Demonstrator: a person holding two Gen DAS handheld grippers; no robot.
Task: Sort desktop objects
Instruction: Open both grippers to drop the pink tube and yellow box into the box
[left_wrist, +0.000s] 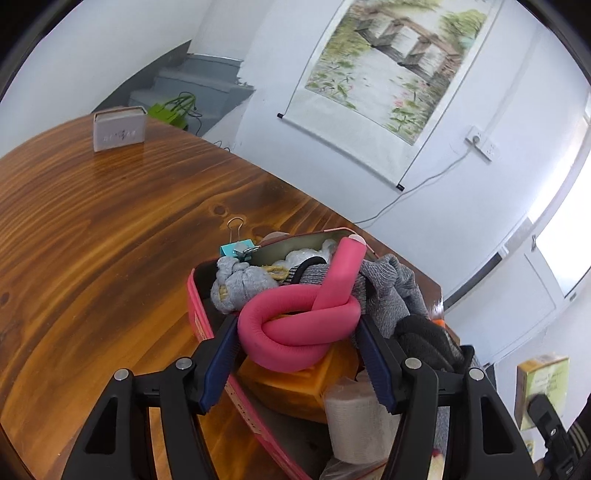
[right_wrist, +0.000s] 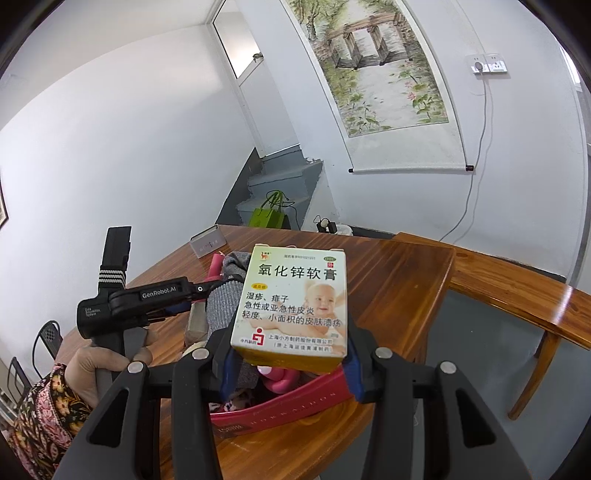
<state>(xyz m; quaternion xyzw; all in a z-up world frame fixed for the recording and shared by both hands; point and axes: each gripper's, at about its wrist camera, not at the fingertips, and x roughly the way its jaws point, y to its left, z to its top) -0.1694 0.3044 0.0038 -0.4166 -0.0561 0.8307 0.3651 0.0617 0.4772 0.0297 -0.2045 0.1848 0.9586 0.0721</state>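
My left gripper (left_wrist: 299, 332) is shut on a knotted pink foam tube (left_wrist: 303, 317) and holds it over an open pink tin box (left_wrist: 197, 314) full of items. My right gripper (right_wrist: 290, 345) is shut on a white and yellow ointment box (right_wrist: 295, 306) with a baby picture, held above the same pink tin (right_wrist: 280, 410). The ointment box also shows at the right edge of the left wrist view (left_wrist: 541, 387). The left gripper's body (right_wrist: 136, 302) shows at left in the right wrist view.
The tin holds grey cloth bundles (left_wrist: 240, 284), an orange block (left_wrist: 295, 384), a tape roll (left_wrist: 354, 424) and a black fabric piece (left_wrist: 424, 339). A teal binder clip (left_wrist: 238, 245) lies beside it. A grey card holder (left_wrist: 118, 129) stands far back on the wooden table (left_wrist: 92, 240).
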